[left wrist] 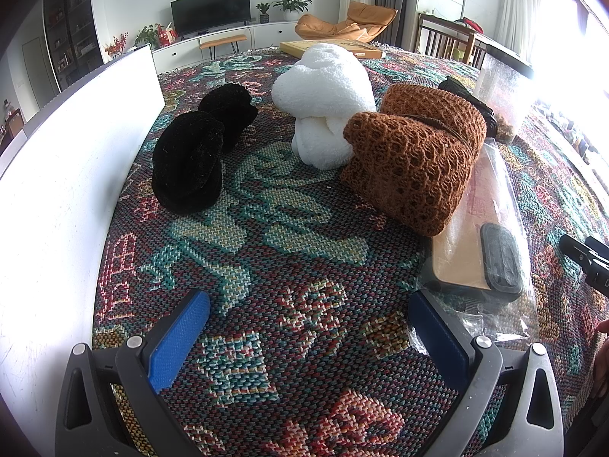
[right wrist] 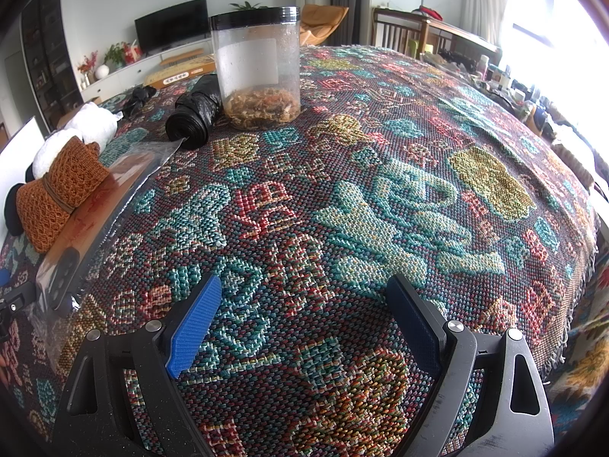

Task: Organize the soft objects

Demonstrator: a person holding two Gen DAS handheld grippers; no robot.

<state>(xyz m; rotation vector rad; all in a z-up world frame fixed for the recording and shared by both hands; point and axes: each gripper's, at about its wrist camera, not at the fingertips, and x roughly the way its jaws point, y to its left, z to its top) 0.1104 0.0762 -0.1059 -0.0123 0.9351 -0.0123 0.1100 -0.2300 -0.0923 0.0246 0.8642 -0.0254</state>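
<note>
Three soft bundles lie on the patterned woven cloth (left wrist: 304, 266). A black velvet bundle (left wrist: 194, 156) is at the left, a fluffy white rolled bundle (left wrist: 323, 99) sits behind the middle, and a rust-brown knitted bundle (left wrist: 415, 160) tied with a cord rests at the right. My left gripper (left wrist: 308, 320) is open and empty, a short way in front of them. In the right wrist view the brown bundle (right wrist: 61, 194) and white bundle (right wrist: 91, 125) lie far left. My right gripper (right wrist: 304, 304) is open over bare cloth with nothing between its fingers.
A white panel (left wrist: 76, 152) stands along the left. A wooden board in clear plastic (left wrist: 475, 236) lies beside the brown bundle. A clear jar with a black lid (right wrist: 257, 68) and a black bag roll (right wrist: 194, 114) stand further back. The table edge (right wrist: 582, 285) drops at the right.
</note>
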